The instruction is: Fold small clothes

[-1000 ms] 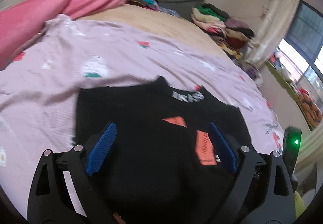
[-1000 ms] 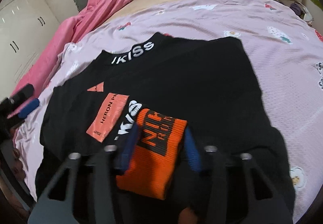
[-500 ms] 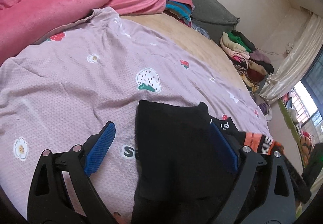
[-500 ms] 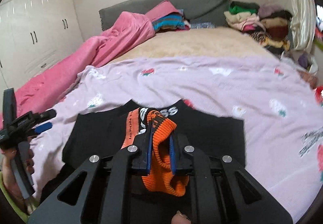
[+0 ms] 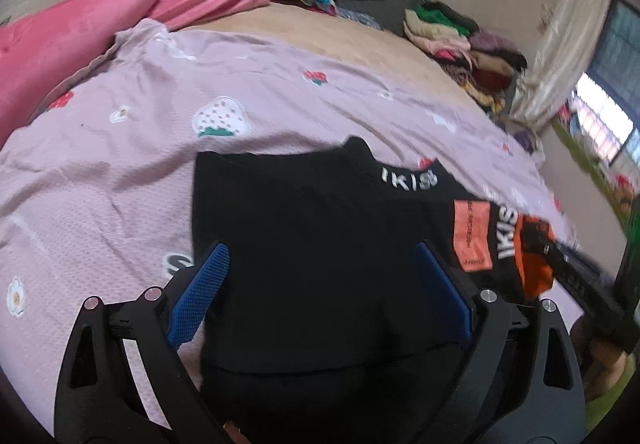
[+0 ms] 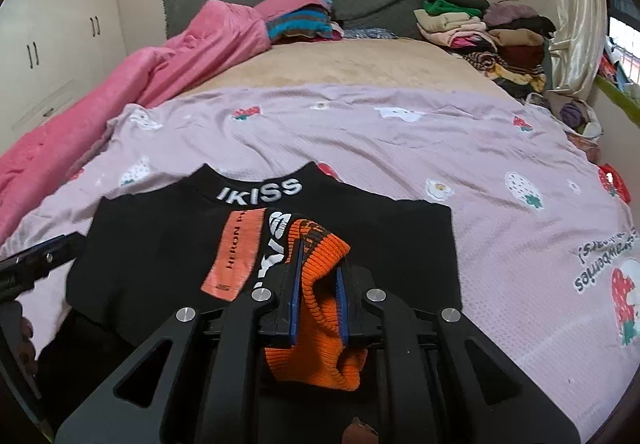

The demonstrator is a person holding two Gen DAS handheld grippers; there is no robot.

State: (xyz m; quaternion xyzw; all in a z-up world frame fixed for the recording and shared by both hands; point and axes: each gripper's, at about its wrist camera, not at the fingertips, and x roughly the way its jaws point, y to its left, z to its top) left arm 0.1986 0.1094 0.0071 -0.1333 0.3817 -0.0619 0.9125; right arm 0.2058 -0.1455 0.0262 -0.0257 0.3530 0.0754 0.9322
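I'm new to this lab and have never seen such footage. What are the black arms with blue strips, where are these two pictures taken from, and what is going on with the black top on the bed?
There is no robot. A person holds a two-finger tool in each hand, and a wide-angle camera on each looks forward along its fingers, so the two pictures are left and right wrist views of one scene.

The black arms are the fingers; the blue strips are their grip pads.

On the bed, a black top with an "IKISS" collar lies on a pink strawberry sheet. The right tool is shut on the top's orange cuff. The left tool is open above the top, holding nothing.

Behind are a pink blanket and piles of clothes.
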